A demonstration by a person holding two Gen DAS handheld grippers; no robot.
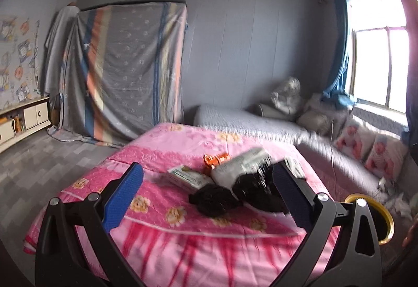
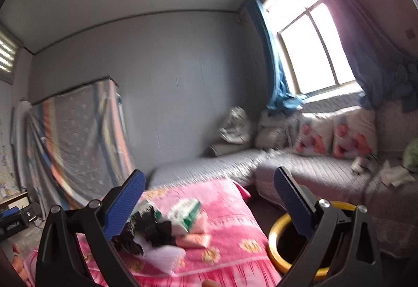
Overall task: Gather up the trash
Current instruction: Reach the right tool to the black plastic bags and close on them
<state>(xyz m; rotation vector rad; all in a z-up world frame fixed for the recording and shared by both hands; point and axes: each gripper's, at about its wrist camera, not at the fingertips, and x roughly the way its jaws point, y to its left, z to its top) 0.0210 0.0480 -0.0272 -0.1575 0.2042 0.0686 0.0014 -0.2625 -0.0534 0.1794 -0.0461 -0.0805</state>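
We hold left gripper (image 1: pixel 207 189) apart | right gripper (image 2: pixel 209 198) apart | trash pile (image 1: pixel 235 182) on pink bed (image 1: pixel 156 247) | bin (image 2: pixel 277 242) beside bed

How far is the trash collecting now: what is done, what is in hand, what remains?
Done: nothing visibly; whether the yellow-rimmed bin holds anything cannot be seen. In hand: nothing; the left claw and right claw are both open and empty above the pink bed. Left: the black bag, the white packet, the green-and-white box and the orange wrapper lie on the bed.
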